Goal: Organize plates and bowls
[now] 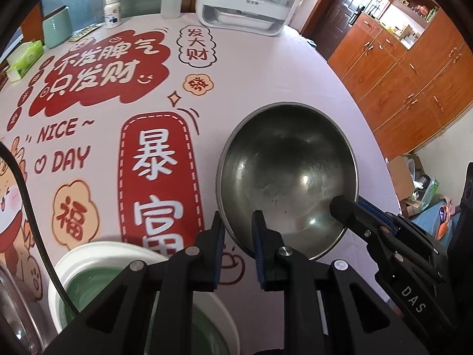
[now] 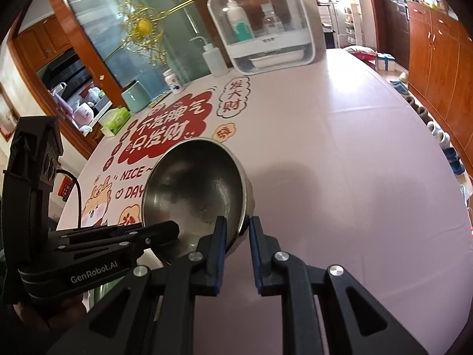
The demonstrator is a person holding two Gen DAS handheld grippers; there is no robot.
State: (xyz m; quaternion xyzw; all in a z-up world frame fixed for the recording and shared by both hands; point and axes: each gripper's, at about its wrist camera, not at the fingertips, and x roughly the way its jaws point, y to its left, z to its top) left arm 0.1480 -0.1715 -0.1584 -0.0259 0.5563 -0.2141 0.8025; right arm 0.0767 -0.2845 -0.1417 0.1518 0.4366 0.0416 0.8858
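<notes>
1. We count one steel bowl (image 1: 283, 177), pinched at its rim from two sides: our left gripper (image 1: 238, 222) is clenched on the near edge, our right gripper (image 2: 238, 227) on the opposite edge.
2. One white bowl with a green inside (image 1: 88, 269) sits just below and left of the left gripper's fingers.
3. Far beyond the grippers stand one white dish cabinet (image 2: 266, 29), one squeeze bottle (image 1: 171, 1), one pill bottle (image 1: 113, 11), one mint canister (image 1: 56, 26) and one tissue box (image 1: 25, 59).
4. The table (image 2: 354, 162) wears a pale pink cloth with red printed characters; wooden cabinets (image 1: 399, 74) line the room's wall.
</notes>
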